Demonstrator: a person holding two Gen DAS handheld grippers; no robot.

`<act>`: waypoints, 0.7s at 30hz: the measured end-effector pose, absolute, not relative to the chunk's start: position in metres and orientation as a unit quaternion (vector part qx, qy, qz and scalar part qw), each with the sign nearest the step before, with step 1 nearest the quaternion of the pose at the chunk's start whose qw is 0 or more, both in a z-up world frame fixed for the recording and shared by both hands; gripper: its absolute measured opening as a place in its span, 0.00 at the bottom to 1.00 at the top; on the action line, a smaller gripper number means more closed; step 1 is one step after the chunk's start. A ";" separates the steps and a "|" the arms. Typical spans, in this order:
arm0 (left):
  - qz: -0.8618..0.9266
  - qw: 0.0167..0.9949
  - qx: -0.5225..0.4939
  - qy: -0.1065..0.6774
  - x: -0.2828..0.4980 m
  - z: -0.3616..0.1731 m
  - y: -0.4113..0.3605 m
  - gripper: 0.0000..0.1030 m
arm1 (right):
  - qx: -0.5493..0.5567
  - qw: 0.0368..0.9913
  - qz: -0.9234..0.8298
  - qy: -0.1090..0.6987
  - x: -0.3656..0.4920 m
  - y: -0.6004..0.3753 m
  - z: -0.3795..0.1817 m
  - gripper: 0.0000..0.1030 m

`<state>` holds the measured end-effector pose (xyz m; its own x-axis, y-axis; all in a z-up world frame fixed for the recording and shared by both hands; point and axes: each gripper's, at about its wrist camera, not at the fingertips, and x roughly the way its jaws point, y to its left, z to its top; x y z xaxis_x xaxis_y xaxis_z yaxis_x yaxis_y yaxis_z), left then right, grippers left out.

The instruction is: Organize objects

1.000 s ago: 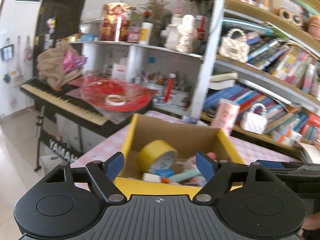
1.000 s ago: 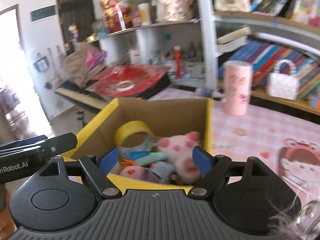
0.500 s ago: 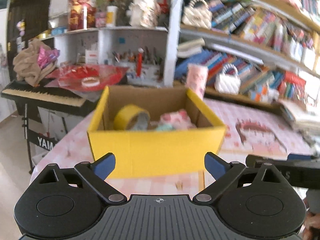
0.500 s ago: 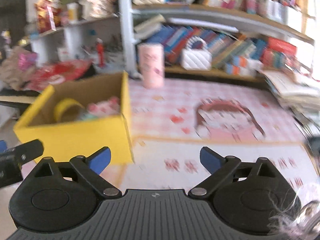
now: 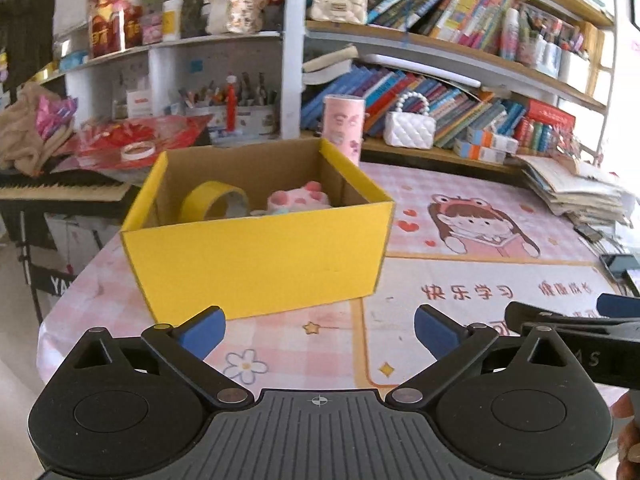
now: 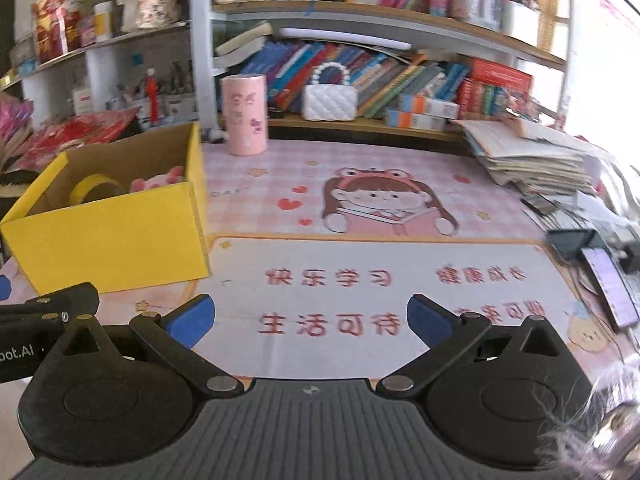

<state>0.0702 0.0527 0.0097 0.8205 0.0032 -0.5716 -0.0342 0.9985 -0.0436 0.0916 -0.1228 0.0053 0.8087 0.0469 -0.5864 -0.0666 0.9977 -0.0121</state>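
A yellow cardboard box (image 5: 256,264) stands on the pink table mat (image 5: 460,292); the right wrist view has the box (image 6: 108,236) at the left. Inside it lie a yellow tape roll (image 5: 212,200) and a pink plush toy (image 5: 300,200), with other small items mostly hidden by the front wall. My left gripper (image 5: 318,330) hovers just in front of the box, its jaws opening with nothing between them. My right gripper (image 6: 310,320) is over the mat to the right of the box, jaws also opening and empty.
A pink cylinder tin (image 6: 244,114) and a white quilted bag (image 6: 328,98) stand behind the mat by the bookshelves. A paper stack (image 6: 532,156) and a phone (image 6: 608,280) lie at the right. A piano keyboard (image 5: 60,192) sits left of the table.
Both grippers have pulled back from above the box, which now stands farther away. Both sets of jaws have spread wider. The right view has swung right, over the mat.
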 end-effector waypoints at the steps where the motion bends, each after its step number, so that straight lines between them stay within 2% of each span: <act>1: 0.005 0.954 -0.021 0.298 0.070 0.010 0.049 0.99 | -0.014 0.951 0.024 0.308 0.090 -0.126 0.005 1.00; 21: 0.007 0.948 0.018 0.317 0.071 0.003 0.000 0.99 | -0.001 0.944 -0.050 0.327 0.074 -0.166 -0.001 1.00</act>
